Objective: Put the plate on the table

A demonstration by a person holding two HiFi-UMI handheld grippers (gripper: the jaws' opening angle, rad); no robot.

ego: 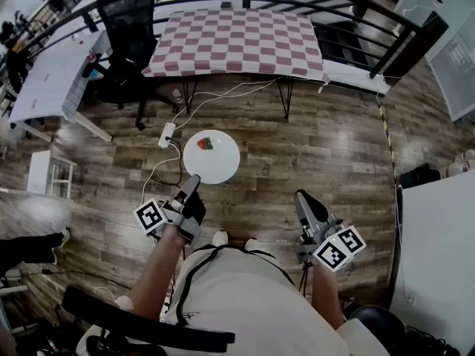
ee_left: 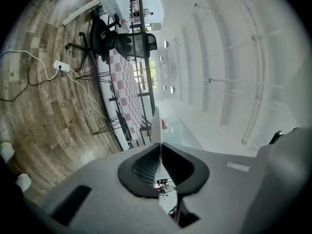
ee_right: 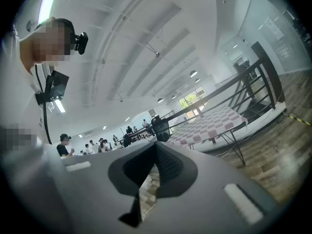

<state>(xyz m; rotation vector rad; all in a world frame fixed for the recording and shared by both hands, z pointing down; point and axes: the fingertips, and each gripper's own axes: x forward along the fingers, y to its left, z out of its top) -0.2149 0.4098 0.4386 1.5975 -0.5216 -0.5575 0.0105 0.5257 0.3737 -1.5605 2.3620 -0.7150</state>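
Observation:
A white round plate (ego: pixel 219 162) carries a small red and green piece of food (ego: pixel 205 144). It hangs over the wooden floor, short of the table with the red-and-white checked cloth (ego: pixel 237 43). My left gripper (ego: pixel 193 180) is shut on the plate's near rim. In the left gripper view the plate (ee_left: pixel 156 126) shows edge-on as a thin white sliver clamped between the jaws of the left gripper (ee_left: pixel 159 145). My right gripper (ego: pixel 300 196) sits low at the right, shut and empty. In its own view the right gripper (ee_right: pixel 155 145) points toward the checked table (ee_right: pixel 214 123).
A black office chair (ego: pixel 130 21) stands left of the checked table. A dark metal railing (ego: pixel 349 6) curves behind it. A white power strip (ego: pixel 167 134) with cables lies on the floor. White desks stand at far left (ego: pixel 52 73) and right (ego: pixel 438 251).

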